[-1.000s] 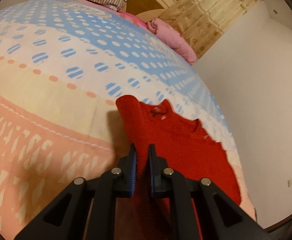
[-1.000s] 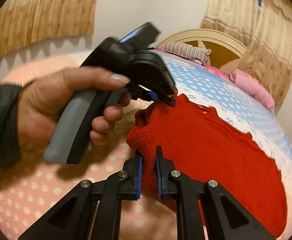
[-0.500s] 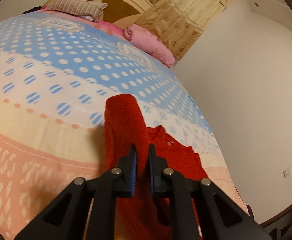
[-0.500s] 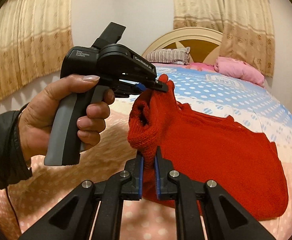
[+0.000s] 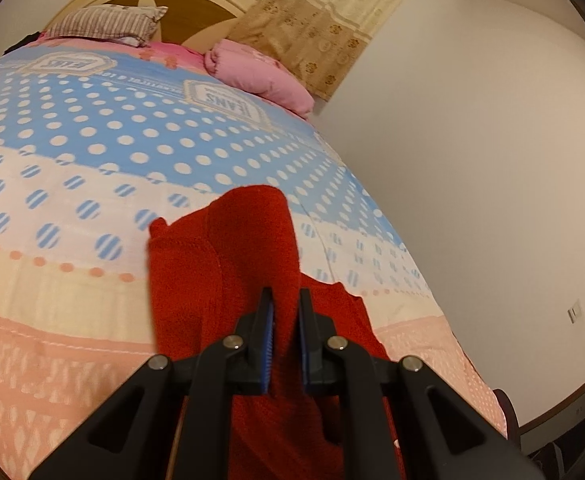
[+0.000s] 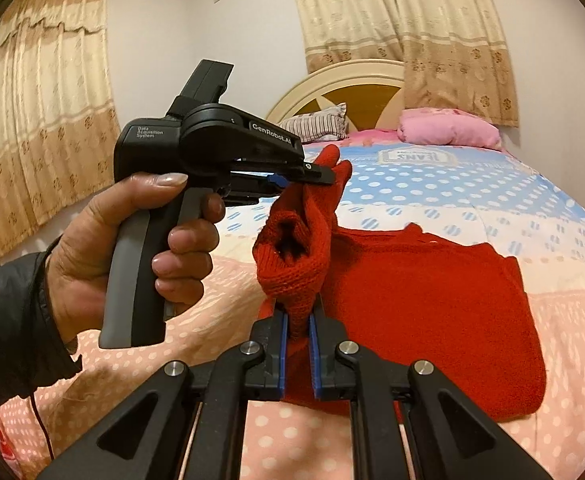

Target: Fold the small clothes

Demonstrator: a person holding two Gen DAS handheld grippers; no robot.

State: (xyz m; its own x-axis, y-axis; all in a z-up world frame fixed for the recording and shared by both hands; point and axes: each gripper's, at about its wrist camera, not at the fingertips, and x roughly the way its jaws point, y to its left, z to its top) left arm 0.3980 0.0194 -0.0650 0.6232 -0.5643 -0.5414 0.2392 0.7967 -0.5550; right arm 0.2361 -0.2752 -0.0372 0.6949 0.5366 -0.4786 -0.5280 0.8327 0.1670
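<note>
a: where do you stand with the sweater (image 6: 432, 300)?

b: early on, i'd judge. your left gripper (image 6: 324, 174) is clamped on a bunched edge of it, up at about 11 o'clock from your right gripper (image 6: 298, 332), which is pinched tight on the knit just below. that stretch hangs lifted between the two, with a tube-like opening gaping toward the right camera, perhaps a sleeve. the body lies flat on the bedspread (image 6: 492, 188), running off to 3 o'clock.

a: so what is done?

b: you have the grip and the lift. no finished crease shows yet; laying this part over the body and all later folds are left, as far as i can tell.

a: anything you can't see?

b: plenty. from the left camera the sweater drops behind the jaws at 6 o'clock, so its near edge is cut off. whether you hold a sleeve or a side hem i cannot say. the far sleeve is not clear, and your right hand is out of view; only your left hand (image 6: 132, 248) shows
</note>
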